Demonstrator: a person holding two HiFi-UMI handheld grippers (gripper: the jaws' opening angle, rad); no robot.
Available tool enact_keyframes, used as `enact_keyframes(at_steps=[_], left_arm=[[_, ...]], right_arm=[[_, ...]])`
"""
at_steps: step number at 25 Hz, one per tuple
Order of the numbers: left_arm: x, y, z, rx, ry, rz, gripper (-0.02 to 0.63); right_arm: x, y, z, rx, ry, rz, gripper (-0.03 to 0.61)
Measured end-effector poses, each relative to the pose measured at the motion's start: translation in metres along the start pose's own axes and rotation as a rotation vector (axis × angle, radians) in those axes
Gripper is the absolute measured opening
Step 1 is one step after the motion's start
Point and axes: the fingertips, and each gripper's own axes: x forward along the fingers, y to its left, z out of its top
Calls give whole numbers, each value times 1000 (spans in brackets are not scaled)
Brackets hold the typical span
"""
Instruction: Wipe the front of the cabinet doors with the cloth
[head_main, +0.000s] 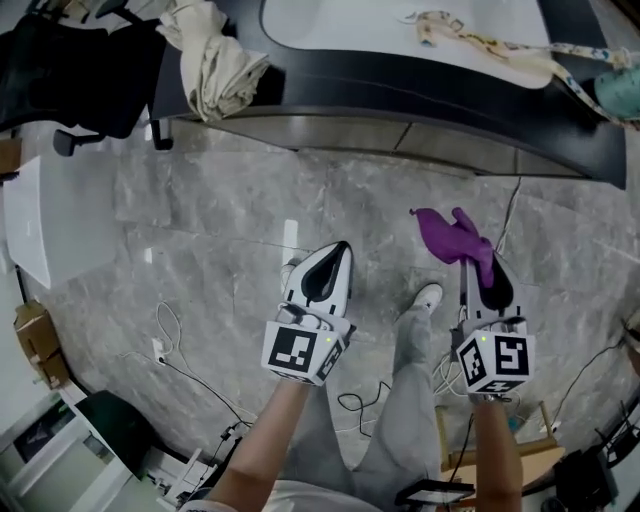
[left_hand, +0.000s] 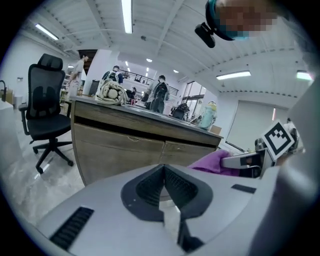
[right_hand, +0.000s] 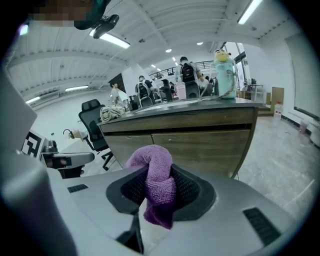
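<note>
A purple cloth (head_main: 455, 236) is pinched in my right gripper (head_main: 481, 266), which is shut on it; in the right gripper view the cloth (right_hand: 156, 180) bulges out between the jaws. My left gripper (head_main: 333, 254) is shut with nothing in it, its jaws pressed together (left_hand: 163, 170). Both grippers hang above the marble floor, some way short of the wooden cabinet doors (right_hand: 197, 145), which run under a dark counter (head_main: 420, 95). From the left gripper view the same cabinet doors (left_hand: 125, 150) show ahead, with the cloth (left_hand: 215, 161) at the right.
A black office chair (left_hand: 45, 107) stands left of the cabinet. A beige cloth bundle (head_main: 215, 55) and a strap lie on the counter, a green bottle (right_hand: 225, 75) at its end. Cables (head_main: 185, 370) trail on the floor by my legs. People stand behind the counter.
</note>
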Motion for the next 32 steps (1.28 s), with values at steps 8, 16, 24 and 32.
enact_keyframes(at_steps=[8, 16, 24, 32], left_arm=[[-73, 134, 51, 45, -28, -122, 6], [-92, 252, 55, 55, -34, -24, 6], [-93, 286, 51, -18, -88, 38, 6], [-99, 268, 58, -20, -93, -10, 6]], right_arm=[[90, 175, 0, 78, -13, 11, 118], [164, 330, 40, -116, -26, 160, 118], [203, 358, 41, -47, -17, 167, 118], [229, 365, 61, -17, -42, 139, 118]])
